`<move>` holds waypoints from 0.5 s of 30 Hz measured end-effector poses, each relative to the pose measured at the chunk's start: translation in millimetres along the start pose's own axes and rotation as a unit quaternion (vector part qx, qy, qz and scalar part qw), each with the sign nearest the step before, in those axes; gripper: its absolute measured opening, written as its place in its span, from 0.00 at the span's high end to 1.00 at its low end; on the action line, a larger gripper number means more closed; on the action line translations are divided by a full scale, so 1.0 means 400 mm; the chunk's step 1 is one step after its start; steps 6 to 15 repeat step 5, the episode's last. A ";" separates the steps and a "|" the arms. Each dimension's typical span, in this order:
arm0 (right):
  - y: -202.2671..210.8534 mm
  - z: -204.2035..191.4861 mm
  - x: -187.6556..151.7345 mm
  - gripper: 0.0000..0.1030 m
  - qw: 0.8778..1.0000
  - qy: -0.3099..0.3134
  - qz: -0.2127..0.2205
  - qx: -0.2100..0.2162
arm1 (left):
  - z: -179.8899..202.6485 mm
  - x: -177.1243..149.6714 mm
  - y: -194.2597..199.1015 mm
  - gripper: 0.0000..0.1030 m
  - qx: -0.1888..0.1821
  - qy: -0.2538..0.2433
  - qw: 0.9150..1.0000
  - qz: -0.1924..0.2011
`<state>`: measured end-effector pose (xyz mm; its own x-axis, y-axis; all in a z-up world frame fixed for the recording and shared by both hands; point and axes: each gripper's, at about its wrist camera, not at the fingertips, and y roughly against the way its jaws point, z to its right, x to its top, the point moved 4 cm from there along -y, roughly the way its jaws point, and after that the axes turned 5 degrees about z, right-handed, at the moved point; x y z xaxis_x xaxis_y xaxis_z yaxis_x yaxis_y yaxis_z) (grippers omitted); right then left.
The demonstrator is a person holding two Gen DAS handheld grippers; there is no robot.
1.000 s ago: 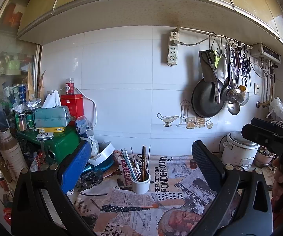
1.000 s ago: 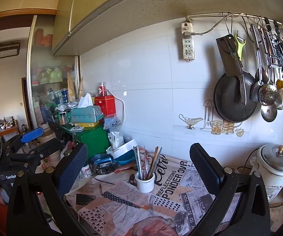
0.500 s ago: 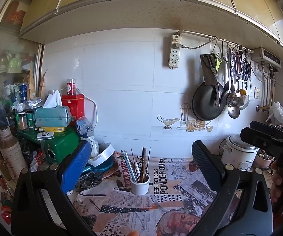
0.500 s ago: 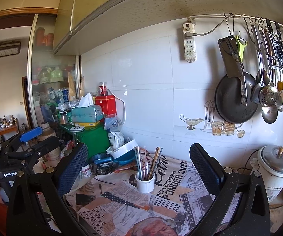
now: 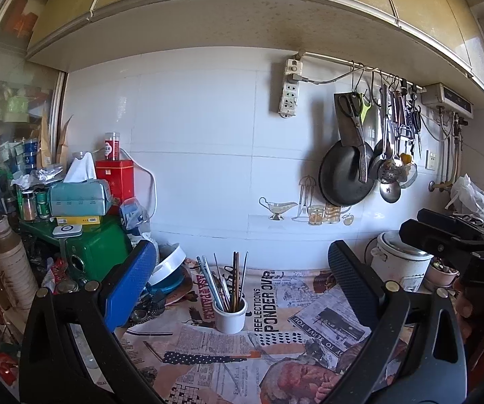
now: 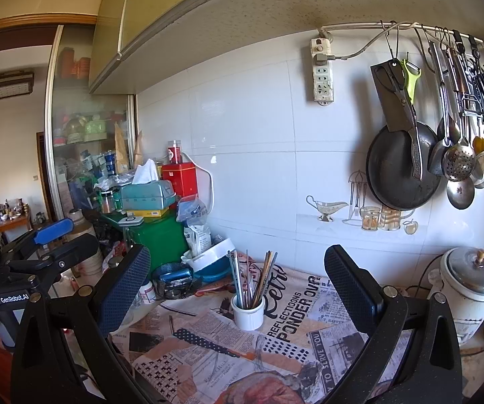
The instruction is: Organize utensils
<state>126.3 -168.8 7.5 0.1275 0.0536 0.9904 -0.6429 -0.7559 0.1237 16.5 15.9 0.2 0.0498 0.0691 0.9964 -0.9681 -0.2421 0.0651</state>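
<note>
Two tools were in my hands, both raised above the counter (image 5: 309, 306) with nothing between their fingers. Largest before me was the white tiled wall (image 5: 208, 155), and under it the counter lay covered in printed newspaper sheets (image 6: 295, 320). Clutter filled the far left end: a green box (image 5: 103, 252) with a teal tissue box (image 5: 80, 198) on top and a red tin (image 5: 115, 178) behind that. On the wall to the right a black pan (image 5: 344, 178) hung from a rail among ladles and scissors, and a white rice cooker (image 6: 471, 289) stood on the counter below them. My left tool (image 5: 242, 286) was spread wide, its blue pad on one side and its black pad on the other, holding nothing. My right tool (image 6: 238, 286) was spread just as wide and likewise held nothing. Between the fingers of each, farther off, the small white cup (image 5: 230, 316) stood upright on the newspaper, well apart from both tools. Chopsticks and thin metal utensils (image 6: 252, 279) stood bunched inside it, leaning against its rim.
</note>
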 end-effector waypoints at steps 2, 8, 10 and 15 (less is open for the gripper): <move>-0.004 0.002 0.000 0.00 1.000 -0.001 -0.001 -0.001 | 0.005 0.003 0.000 0.01 -0.001 -0.004 1.000 0.003; -0.011 0.008 -0.002 0.00 1.000 -0.003 -0.002 -0.001 | 0.006 0.006 -0.005 0.01 -0.002 -0.007 1.000 0.004; -0.011 0.008 -0.002 0.00 1.000 -0.003 -0.002 -0.001 | 0.006 0.006 -0.005 0.01 -0.002 -0.007 1.000 0.004; -0.011 0.008 -0.002 0.00 1.000 -0.003 -0.002 -0.001 | 0.006 0.006 -0.005 0.01 -0.002 -0.007 1.000 0.004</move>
